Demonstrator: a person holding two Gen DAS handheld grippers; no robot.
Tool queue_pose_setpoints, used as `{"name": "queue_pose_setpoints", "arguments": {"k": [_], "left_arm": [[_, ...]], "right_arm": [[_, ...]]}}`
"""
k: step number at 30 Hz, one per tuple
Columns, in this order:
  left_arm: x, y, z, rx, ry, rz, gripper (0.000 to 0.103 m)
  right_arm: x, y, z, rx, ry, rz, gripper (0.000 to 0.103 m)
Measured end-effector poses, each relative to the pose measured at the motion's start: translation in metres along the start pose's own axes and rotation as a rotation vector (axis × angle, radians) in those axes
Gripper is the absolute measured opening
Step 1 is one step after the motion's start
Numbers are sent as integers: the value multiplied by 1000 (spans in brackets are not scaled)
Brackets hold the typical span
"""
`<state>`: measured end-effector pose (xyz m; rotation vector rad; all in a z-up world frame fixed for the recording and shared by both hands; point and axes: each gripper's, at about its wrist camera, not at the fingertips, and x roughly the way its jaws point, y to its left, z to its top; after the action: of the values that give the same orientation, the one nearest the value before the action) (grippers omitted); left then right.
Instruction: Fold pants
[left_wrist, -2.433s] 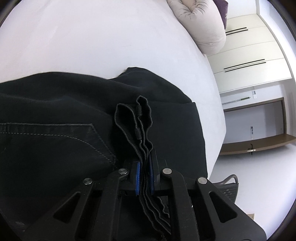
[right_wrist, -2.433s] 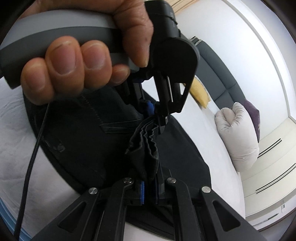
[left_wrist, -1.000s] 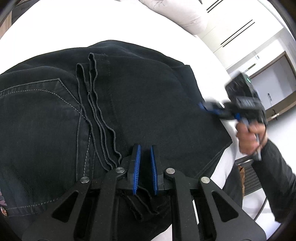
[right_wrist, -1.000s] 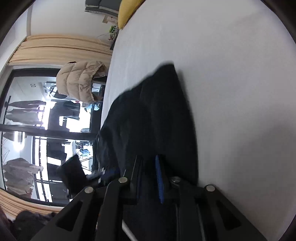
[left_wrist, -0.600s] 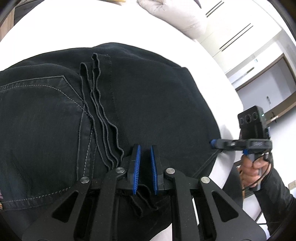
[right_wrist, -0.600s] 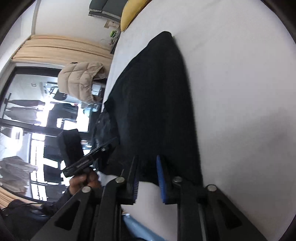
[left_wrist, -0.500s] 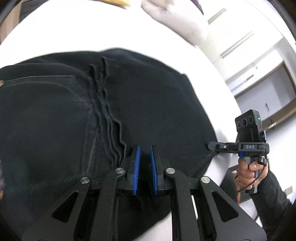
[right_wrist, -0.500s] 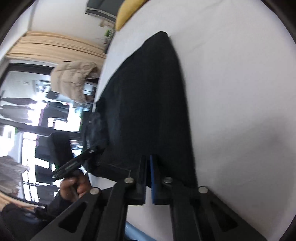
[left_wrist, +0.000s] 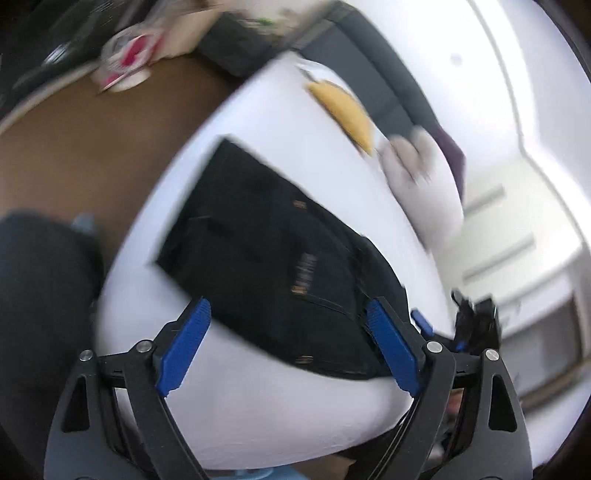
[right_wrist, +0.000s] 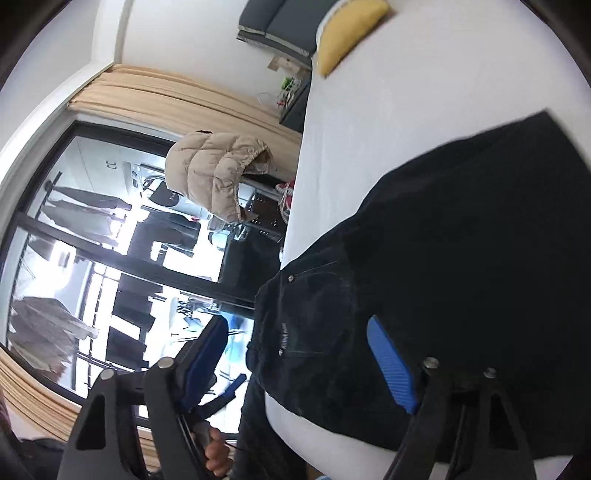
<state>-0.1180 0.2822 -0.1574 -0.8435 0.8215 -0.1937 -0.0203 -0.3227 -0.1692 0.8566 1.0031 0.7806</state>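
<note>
The black pants (left_wrist: 280, 266) lie folded into a compact rectangle on the white bed (left_wrist: 266, 398), waistband rivets and a small label showing. My left gripper (left_wrist: 288, 349) hovers back from their near edge, its jaws opening wide, and no cloth is pressed by the blue pads (left_wrist: 184, 350). In the right wrist view the pants (right_wrist: 461, 258) fill the right side. My right gripper (right_wrist: 299, 360) is also opening, with nothing held between its pads (right_wrist: 391, 365). The other gripper and a hand (right_wrist: 214, 454) show low in that view.
A yellow pillow (left_wrist: 343, 110), a pale cushion (left_wrist: 417, 177) and a purple pillow lie at the head of the bed. Brown floor (left_wrist: 92, 147) borders the bed. A beige puffer jacket (right_wrist: 218, 173) hangs by the large window and curtains.
Both grippers were shut at the pants' edge and are now open. The left one has swung back and rolled, so the whole folded bundle shows; the right one has risen and drawn back slightly.
</note>
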Motion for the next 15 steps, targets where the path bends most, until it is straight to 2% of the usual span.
{"name": "queue_pose_setpoints", "arguments": {"k": [5,8,14,15], "left_arm": [[12,40,2,-204,51,-77,87],[22,45,-2,-241,43,-122,87],[33,64,0,-386,32,-178,85],[35,69,0,-395,31,-179,80]], "right_arm": [[9,2,2,20,0,25,73],[10,9,5,18,3,22,71],[23,17,17,12,49,6,69],[26,16,20,13,65,5,69]]}}
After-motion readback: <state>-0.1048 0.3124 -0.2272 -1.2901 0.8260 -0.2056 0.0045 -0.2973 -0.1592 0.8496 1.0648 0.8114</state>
